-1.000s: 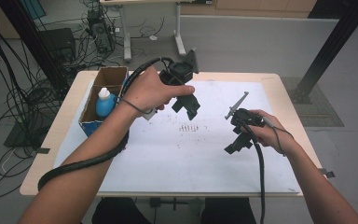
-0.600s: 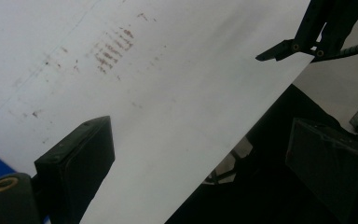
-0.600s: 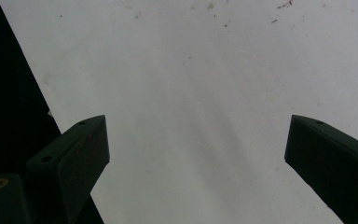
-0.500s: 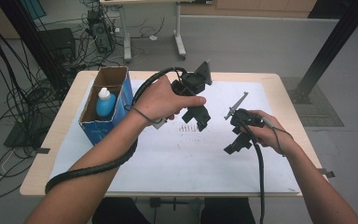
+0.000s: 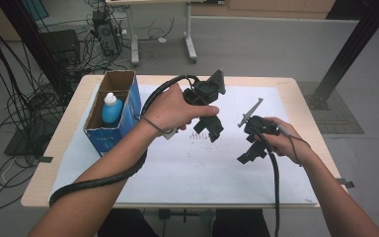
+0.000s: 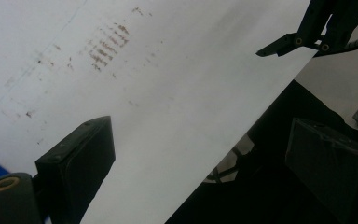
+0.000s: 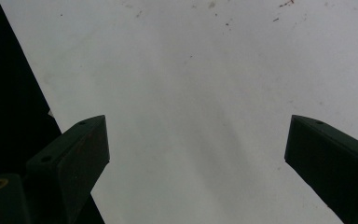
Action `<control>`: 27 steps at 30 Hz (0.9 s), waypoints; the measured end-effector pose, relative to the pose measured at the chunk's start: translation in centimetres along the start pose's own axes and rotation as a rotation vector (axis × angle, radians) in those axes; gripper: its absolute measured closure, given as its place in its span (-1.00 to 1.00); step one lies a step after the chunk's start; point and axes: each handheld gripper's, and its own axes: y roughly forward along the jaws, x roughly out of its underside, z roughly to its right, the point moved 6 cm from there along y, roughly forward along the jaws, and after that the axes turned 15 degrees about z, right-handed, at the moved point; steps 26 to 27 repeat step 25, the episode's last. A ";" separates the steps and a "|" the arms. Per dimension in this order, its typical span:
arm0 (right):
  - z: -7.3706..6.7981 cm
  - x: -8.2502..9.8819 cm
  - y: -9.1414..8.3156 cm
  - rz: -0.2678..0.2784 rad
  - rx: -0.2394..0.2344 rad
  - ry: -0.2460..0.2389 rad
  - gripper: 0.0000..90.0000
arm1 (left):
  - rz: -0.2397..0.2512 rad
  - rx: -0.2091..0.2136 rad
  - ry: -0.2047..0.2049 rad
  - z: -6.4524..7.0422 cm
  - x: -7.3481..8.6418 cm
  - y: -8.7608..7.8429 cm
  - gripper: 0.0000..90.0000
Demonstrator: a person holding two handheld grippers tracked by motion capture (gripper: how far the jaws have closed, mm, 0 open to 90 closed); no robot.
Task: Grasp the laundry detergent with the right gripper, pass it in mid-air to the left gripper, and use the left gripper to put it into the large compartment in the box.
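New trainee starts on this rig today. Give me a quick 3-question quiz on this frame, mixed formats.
1. True or false: the left tool grips the blue bottle.
2. Multiple choice: the blue bottle stands in A) the cardboard box, B) the right tool, C) the bare white sheet.
3. Fill in: both tools have their jaws ____.

Key
1. False; it is empty, held over the white sheet.
2. A
3. open

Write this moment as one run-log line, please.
left gripper: open, held above white sheet | right gripper: open, above sheet | blue bottle: in cardboard box
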 end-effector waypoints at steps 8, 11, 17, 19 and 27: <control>0.0 0.0 0.0 -0.003 0.001 0.004 -0.87 | -0.007 -0.005 0.001 -0.1 0.2 0.0 -0.81; -0.1 0.0 0.1 -0.004 0.000 0.005 -0.87 | -0.005 -0.004 0.003 0.0 0.2 -0.1 -0.81; -0.2 0.0 0.1 -0.003 0.002 0.004 -0.87 | -0.004 -0.001 0.003 0.1 0.3 -0.2 -0.81; -0.2 -0.1 0.1 -0.004 0.000 0.007 -0.87 | -0.003 0.002 0.005 0.1 0.3 -0.2 -0.81; -0.4 0.0 0.2 -0.001 -0.002 0.007 -0.87 | 0.000 0.005 0.007 0.4 0.4 -0.3 -0.81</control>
